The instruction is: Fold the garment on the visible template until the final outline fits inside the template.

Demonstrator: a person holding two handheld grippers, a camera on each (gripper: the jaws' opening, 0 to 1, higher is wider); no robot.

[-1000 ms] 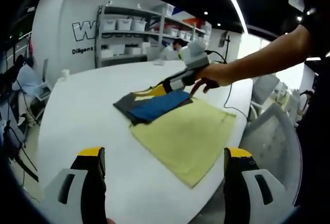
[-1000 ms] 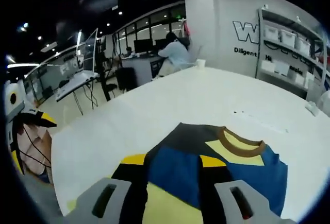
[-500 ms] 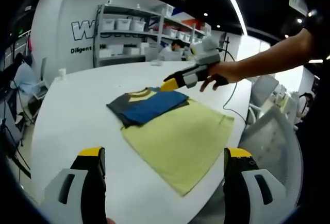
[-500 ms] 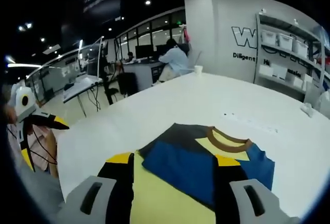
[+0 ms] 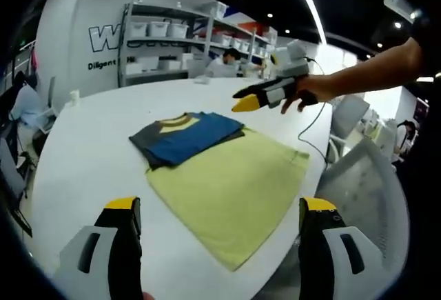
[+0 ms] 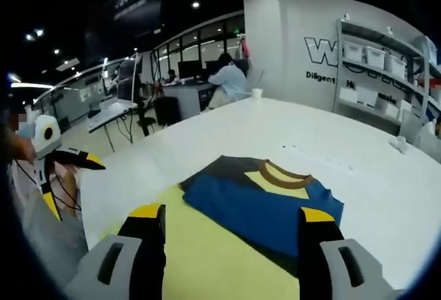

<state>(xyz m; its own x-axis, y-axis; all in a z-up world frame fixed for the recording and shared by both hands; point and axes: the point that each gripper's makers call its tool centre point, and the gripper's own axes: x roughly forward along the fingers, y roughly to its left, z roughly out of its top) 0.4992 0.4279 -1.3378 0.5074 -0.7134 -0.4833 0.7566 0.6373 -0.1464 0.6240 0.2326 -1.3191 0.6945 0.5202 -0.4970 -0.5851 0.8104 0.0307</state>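
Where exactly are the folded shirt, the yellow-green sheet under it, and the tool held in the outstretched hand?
folded shirt (image 5: 193,136): left gripper view, on its blue front panel.
yellow-green sheet (image 5: 227,196): left gripper view, on its bare middle.
right gripper (image 5: 247,103): left gripper view, between its yellow-tipped jaws, above the table.

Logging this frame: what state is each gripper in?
Left gripper: open, holding nothing.
Right gripper: open, holding nothing, above the garment.

Left gripper (image 5: 219,245): fingers (image 5: 124,245) spread wide apart, holding nothing. Right gripper (image 6: 231,245): fingers (image 6: 148,245) likewise wide apart, empty. In the left gripper view, the right gripper is held aloft in the person's hand (image 5: 303,92), arm (image 5: 375,69) extended, yellow fingertips parted.
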